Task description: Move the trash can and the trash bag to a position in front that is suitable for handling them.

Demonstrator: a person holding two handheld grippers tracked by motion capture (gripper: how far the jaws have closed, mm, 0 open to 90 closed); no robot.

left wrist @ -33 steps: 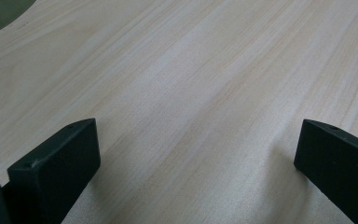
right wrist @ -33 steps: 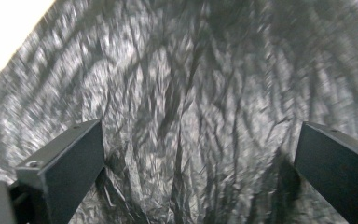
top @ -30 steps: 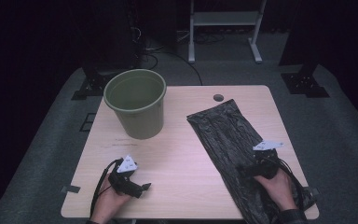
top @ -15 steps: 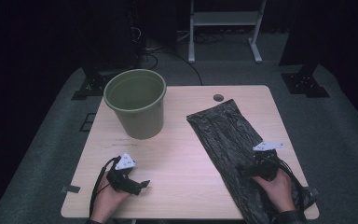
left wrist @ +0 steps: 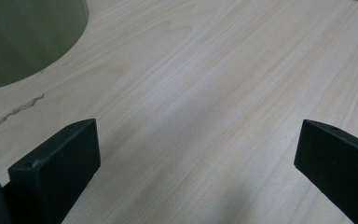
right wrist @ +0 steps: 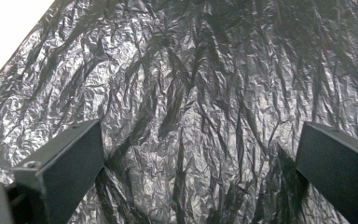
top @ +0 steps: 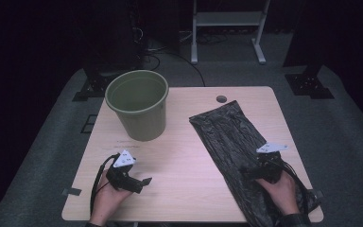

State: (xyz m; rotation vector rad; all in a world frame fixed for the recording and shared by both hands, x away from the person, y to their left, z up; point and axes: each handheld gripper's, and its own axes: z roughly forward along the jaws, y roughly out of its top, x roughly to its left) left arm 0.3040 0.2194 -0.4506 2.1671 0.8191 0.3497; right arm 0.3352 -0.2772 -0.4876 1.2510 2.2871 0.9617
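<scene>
- The black plastic bag (top: 234,146) lies flat and crumpled on the right half of the light wooden surface (top: 189,156), running from near the far edge down to the near edge, where its lower end hangs slightly past the rim.
- The right tool (top: 251,174) rests on the near part of the bag, held by the person's right hand (top: 281,191); in the right gripper view its jaws stand wide apart with only wrinkled bag (right wrist: 200,107) between them, gripping nothing.
- The left tool (top: 139,183) sits low over the near left part of the surface, held by the left hand (top: 106,194); its jaws are spread wide over bare wood (left wrist: 200,116), with nothing in them.
- A green bucket (top: 138,103) stands upright on the far left of the surface, well apart from the bag and beyond the left tool; its curved wall (left wrist: 25,37) shows at the upper left of the left gripper view. Its inside looks bare as far as the high view shows.
- A small round grey cap (top: 221,99) is set into the surface near the far edge, just beside the bag's top corner.
- A dark scratch (left wrist: 14,112) marks the wood near the bucket's base.
- Between the two tools lies bare wood; nothing stands in the way.
- Beyond the surface, a white metal stand (top: 227,21) and cables (top: 170,49) rest on the grey floor (top: 340,118).
</scene>
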